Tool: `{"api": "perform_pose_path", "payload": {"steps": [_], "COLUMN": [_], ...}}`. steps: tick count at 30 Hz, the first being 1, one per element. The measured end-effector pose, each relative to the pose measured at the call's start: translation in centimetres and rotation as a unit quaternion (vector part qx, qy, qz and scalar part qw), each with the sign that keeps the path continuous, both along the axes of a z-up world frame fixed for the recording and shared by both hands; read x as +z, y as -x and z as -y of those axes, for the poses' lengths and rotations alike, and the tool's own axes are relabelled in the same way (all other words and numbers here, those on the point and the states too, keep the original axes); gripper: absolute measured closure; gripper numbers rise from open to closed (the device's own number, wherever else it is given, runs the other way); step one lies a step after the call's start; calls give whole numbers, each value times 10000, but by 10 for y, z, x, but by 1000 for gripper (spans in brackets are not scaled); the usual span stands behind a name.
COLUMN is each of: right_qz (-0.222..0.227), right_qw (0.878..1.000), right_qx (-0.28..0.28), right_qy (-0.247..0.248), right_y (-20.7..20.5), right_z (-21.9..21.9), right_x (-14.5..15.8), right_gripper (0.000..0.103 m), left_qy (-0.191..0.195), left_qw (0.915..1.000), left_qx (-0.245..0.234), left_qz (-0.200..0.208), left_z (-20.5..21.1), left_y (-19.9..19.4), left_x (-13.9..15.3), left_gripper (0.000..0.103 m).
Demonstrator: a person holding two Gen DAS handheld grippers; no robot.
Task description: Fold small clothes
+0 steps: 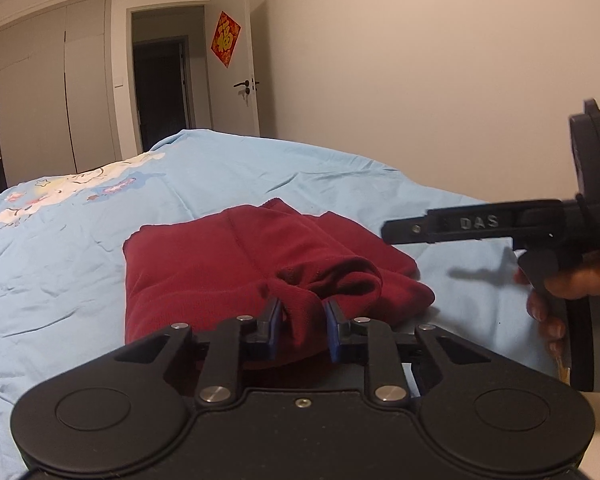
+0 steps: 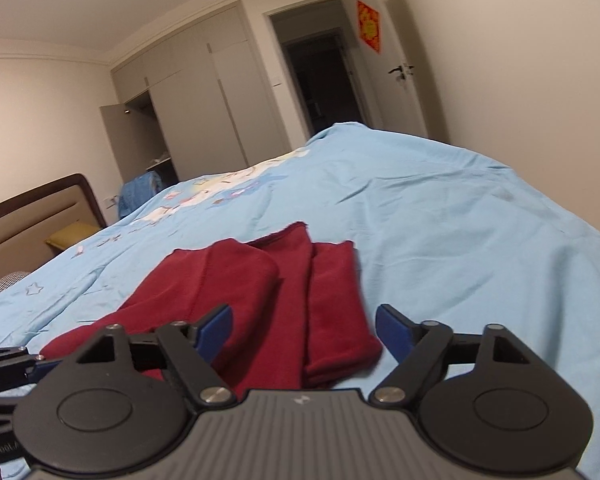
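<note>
A dark red garment (image 1: 204, 264) lies partly folded on the light blue bed cover (image 1: 80, 240). My left gripper (image 1: 302, 312) is shut on a bunched fold of the red garment, lifted a little off the rest. In the right wrist view the same red garment (image 2: 260, 292) lies in long folded strips. My right gripper (image 2: 304, 320) hovers over its near end, open, with nothing between the blue pads (image 2: 216, 328). The right gripper (image 1: 396, 230) also shows in the left wrist view, held by a hand (image 1: 580, 284) to the right of the garment.
The bed cover (image 2: 440, 220) stretches far ahead, with a cartoon print (image 2: 220, 188) in the distance. A wooden headboard (image 2: 40, 208) stands at left. Wardrobe doors (image 1: 84, 92), an open doorway (image 1: 160, 76) and a plain wall (image 1: 420, 80) lie beyond the bed.
</note>
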State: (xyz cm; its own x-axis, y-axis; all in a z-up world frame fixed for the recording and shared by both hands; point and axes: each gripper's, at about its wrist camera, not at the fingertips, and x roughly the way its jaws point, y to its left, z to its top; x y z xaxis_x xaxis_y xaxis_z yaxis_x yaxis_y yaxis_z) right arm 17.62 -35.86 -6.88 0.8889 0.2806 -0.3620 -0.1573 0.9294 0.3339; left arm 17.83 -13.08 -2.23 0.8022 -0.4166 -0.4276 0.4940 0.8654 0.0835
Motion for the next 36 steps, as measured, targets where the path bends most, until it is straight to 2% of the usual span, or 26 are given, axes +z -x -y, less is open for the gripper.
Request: {"api": "perform_pose_path", "payload": {"steps": [5, 10, 13, 15, 17, 18, 20, 22, 29, 36], "right_qz": [-104, -301, -421, -489, -535, -552, -586, -585, -299, 102], "right_qw": [9994, 9977, 9966, 9960, 9956, 9954, 9952, 9951, 9971, 9987], "right_qx": [331, 600, 695, 727, 751, 760, 751, 758, 693, 496], "right_qy": [-48, -134, -142, -159, -190, -200, -205, -235, -99, -104], "right_y": [-23, -45, -57, -63, -68, -71, -74, -76, -75, -75], "right_z": [-12, -23, -29, -32, -34, -36, -38, -40, -42, -24], "right_x": [5, 2, -2, -5, -8, -9, -12, -14, -13, 3], "right_gripper": [41, 44, 44, 46, 54, 56, 68, 74, 92, 95], "left_qy": [-13, -169, -343, -452, -503, -477, -328, -249, -123, -12], "left_qw": [10000, 9997, 9991, 9986, 9984, 9986, 9993, 9995, 9996, 9992], "left_qx": [-15, -132, -141, -102, -5, 24, 54, 73, 44, -243], "left_qz": [39, 112, 200, 246, 264, 247, 187, 156, 269, 307], "left_z": [1, 5, 10, 12, 12, 11, 6, 5, 11, 34], "left_y": [1, 5, 6, 6, 4, 2, 0, -2, -1, -15], "left_x": [1, -1, -4, -6, -7, -7, -5, -5, -3, 4], "left_gripper": [72, 57, 55, 59, 74, 76, 85, 89, 93, 94]}}
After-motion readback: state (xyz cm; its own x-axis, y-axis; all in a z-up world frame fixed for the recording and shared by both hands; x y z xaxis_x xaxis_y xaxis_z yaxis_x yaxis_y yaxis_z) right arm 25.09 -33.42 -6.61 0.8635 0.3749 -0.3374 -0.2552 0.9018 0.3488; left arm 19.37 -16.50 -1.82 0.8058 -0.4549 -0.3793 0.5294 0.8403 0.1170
